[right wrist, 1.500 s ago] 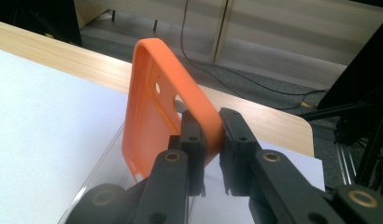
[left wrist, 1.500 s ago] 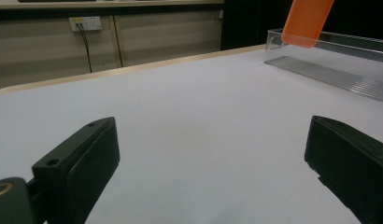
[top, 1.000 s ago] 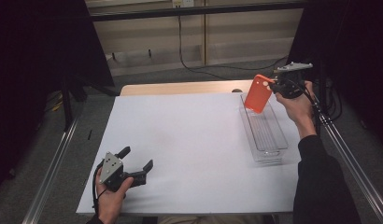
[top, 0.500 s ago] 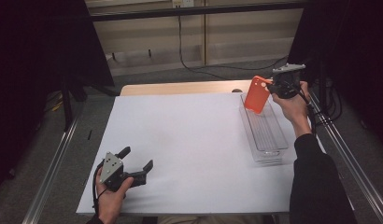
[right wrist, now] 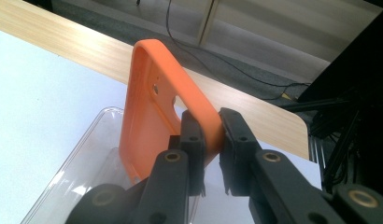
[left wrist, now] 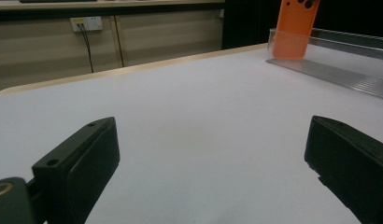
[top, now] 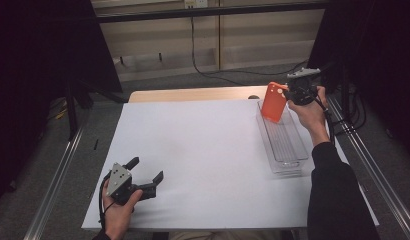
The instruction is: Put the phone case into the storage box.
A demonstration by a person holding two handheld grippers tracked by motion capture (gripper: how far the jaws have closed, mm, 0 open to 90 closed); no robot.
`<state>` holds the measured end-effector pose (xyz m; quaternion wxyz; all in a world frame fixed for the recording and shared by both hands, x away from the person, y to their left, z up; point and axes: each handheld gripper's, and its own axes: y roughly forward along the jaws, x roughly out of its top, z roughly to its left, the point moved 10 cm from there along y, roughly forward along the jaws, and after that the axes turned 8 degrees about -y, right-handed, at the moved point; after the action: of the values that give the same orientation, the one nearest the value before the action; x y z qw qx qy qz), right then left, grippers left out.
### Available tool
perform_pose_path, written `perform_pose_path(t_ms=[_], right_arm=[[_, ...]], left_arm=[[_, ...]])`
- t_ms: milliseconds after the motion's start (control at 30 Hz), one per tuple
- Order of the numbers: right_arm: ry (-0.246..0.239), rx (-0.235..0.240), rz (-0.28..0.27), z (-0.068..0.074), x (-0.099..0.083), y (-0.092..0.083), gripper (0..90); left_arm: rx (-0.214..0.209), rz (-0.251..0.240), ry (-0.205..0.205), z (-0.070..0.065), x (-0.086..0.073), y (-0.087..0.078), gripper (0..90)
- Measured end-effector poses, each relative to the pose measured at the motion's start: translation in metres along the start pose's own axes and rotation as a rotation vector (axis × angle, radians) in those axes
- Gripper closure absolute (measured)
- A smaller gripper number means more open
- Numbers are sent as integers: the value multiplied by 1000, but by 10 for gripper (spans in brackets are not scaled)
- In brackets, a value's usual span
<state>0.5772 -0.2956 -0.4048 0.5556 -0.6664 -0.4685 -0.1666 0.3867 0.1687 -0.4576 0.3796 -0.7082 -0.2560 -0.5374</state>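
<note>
An orange phone case [top: 273, 102] hangs upright over the far end of a clear plastic tray [top: 283, 145] at the table's right side. My right gripper [top: 288, 93] is shut on the case's edge, and in the right gripper view its two black pads pinch the orange phone case [right wrist: 152, 121] over the clear tray [right wrist: 82, 163]. My left gripper [top: 145, 170] rests low at the near left of the white table sheet [top: 203, 150], jaws wide apart with nothing between them. The left gripper view shows the orange case [left wrist: 296, 28] standing in the tray [left wrist: 339, 60] far off.
A strip of bare wooden table edge [top: 193, 94] runs along the far side beyond the white sheet. Metal rails [top: 58, 175] flank the table on both sides. Cables [top: 203, 55] trail on the floor behind.
The right gripper has drifted slightly with the orange case, staying over the tray's far end. The left gripper has not moved.
</note>
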Motion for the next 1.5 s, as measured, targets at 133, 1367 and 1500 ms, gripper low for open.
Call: perform_pose_path(t_ms=[133, 1367, 1500], right_arm=[[-11, 7, 4, 4, 1, 2, 804], [-10, 26, 42, -2, 12, 26, 706], [-13, 34, 43, -2, 13, 27, 704]], left_arm=[[1, 2, 2, 0, 0, 0, 33], [-14, 5, 5, -3, 0, 1, 33], [-10, 3, 6, -2, 0, 0, 33]])
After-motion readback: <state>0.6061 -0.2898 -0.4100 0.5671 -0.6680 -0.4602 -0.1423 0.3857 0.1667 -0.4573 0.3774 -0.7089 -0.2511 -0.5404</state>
